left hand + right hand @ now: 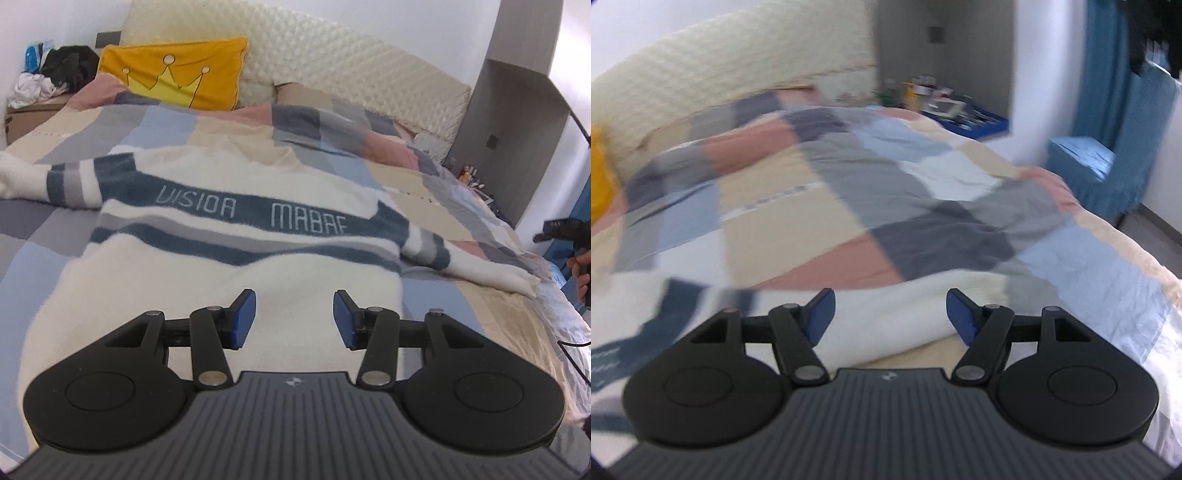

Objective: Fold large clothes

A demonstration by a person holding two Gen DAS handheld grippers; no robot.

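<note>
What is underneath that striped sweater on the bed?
The sweater lies flat on a patchwork quilt of grey, blue, pink and beige squares that shows all round it. The quilt directly beneath the sweater, and anything below that, is covered and cannot be seen.

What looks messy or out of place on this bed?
Nothing is spilled or damaged. The striped sweater lies spread flat, unfolded, on the patchwork quilt, sleeves out to both sides. The quilt is rumpled near the headboard.

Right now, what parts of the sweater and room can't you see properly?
- Sweater hem: left wrist view, hidden behind the left tool.
- Sweater's stripes: right wrist view, smeared by motion blur.
- Nightstand clutter: right wrist view, too small and blurred.
- Right tool: left wrist view, cut off by the edge.
</note>
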